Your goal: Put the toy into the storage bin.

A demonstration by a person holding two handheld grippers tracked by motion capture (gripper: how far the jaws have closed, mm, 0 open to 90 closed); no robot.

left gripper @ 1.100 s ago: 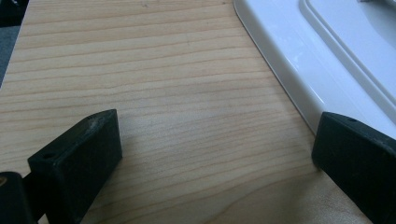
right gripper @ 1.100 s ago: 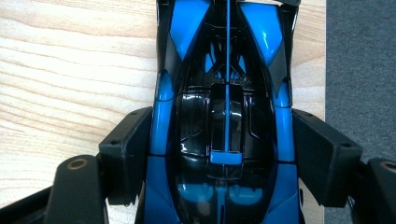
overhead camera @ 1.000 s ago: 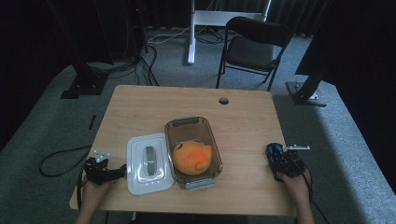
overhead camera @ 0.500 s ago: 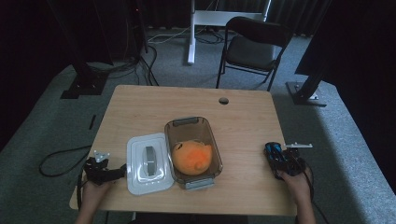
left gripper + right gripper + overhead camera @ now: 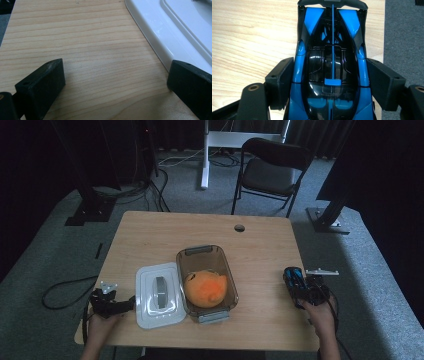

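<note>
A clear tub [image 5: 229,279] with an orange toy [image 5: 205,288] in it sits mid-table, nearer the front edge; its white lid [image 5: 157,295] lies flat just left of it. Nothing stands between these and the car [image 5: 294,282], a blue-and-black toy near the table's [image 5: 200,227] right edge. The right hand [image 5: 320,317] reaches in from the front, its right gripper [image 5: 332,82] level, jaws clamped on the car's sides. The left hand [image 5: 102,325] rests at the front left corner; the left gripper [image 5: 112,82] lies low, jaws spread wide and released, one just beside the lid's rim.
</note>
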